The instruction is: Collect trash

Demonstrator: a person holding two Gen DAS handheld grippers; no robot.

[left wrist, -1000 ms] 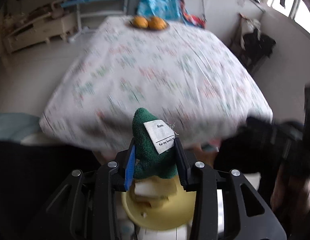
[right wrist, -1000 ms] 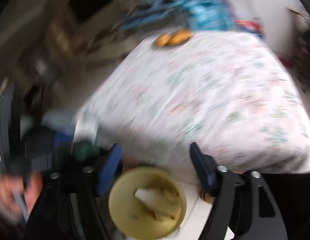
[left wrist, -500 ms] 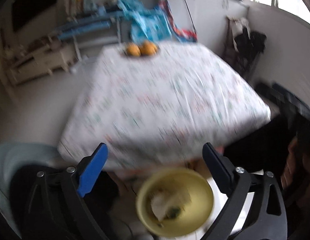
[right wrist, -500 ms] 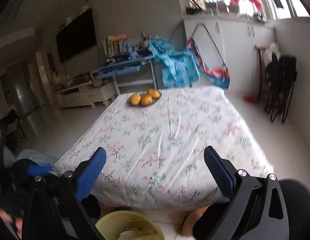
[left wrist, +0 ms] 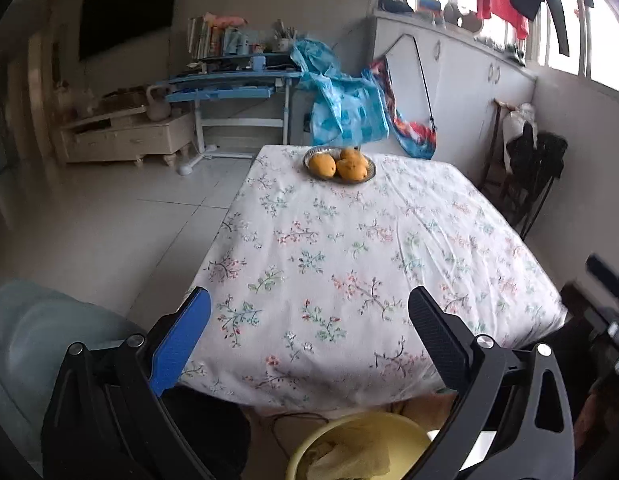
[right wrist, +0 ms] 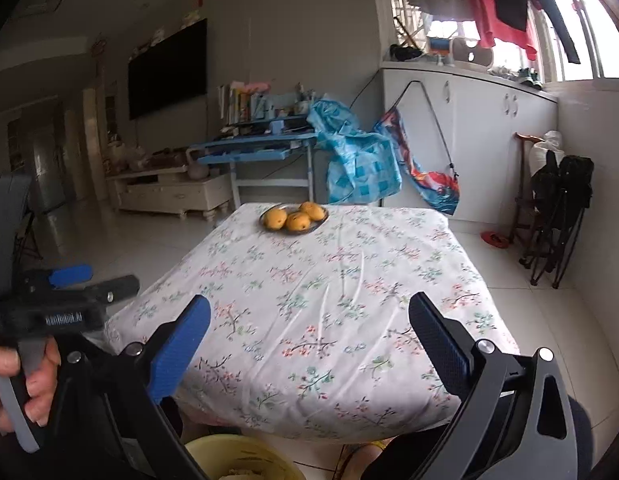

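Observation:
A yellow bin (left wrist: 393,426) sits on the floor just below the table's near edge, with crumpled pale trash (left wrist: 349,458) inside it. My left gripper (left wrist: 308,296) hangs above the bin, open wide, with nothing between its fingers. My right gripper (right wrist: 308,300) is open just as wide and empty, and the bin's rim (right wrist: 237,450) shows at the bottom of its view. The left gripper (right wrist: 97,280) also appears at the left of the right wrist view, held by a person's hand (right wrist: 13,380). No loose trash shows on the table.
A table with a floral cloth (left wrist: 349,260) fills the middle, with a plate of orange fruit (left wrist: 339,166) at its far end. A grey chair (left wrist: 37,328) stands at lower left and folded black chairs (right wrist: 557,216) at the right wall. A blue desk (left wrist: 233,80) stands behind.
The left gripper opened and let go of a green labelled cloth item over the bin, then rose and tilted up. The right gripper opened wider and lifted too.

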